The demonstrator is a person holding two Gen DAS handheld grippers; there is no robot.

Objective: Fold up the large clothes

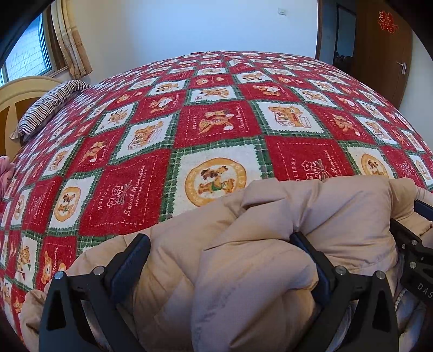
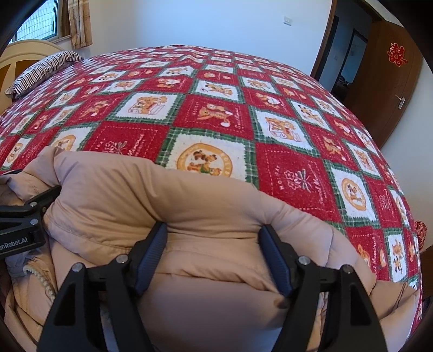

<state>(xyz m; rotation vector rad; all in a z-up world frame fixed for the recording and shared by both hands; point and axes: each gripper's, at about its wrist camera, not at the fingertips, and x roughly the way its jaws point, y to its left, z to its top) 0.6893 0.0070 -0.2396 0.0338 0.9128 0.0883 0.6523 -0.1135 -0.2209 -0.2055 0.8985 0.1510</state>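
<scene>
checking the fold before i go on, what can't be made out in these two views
- Left wrist view: near part of the beige padded coat, behind the left gripper and bottom edge.
- Right wrist view: coat's lower edge blurred close to the lens, behind the right gripper.
- Both: the garment's full outline.

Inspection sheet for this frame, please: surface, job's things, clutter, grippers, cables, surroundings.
Surface: bed under a red, white and green bear-print blanket.
Job's things: beige puffer jacket bunched at the near edge.
Clutter: striped pillow at the headboard; pink cloth at the left edge.
Grippers: left gripper with jacket padding bulging between its jaws; right gripper likewise. Whether either clamps, cannot tell.
Cables: nothing seen.
Surroundings: window with curtain, wall switch, open wooden door with a red paper decoration.
</scene>
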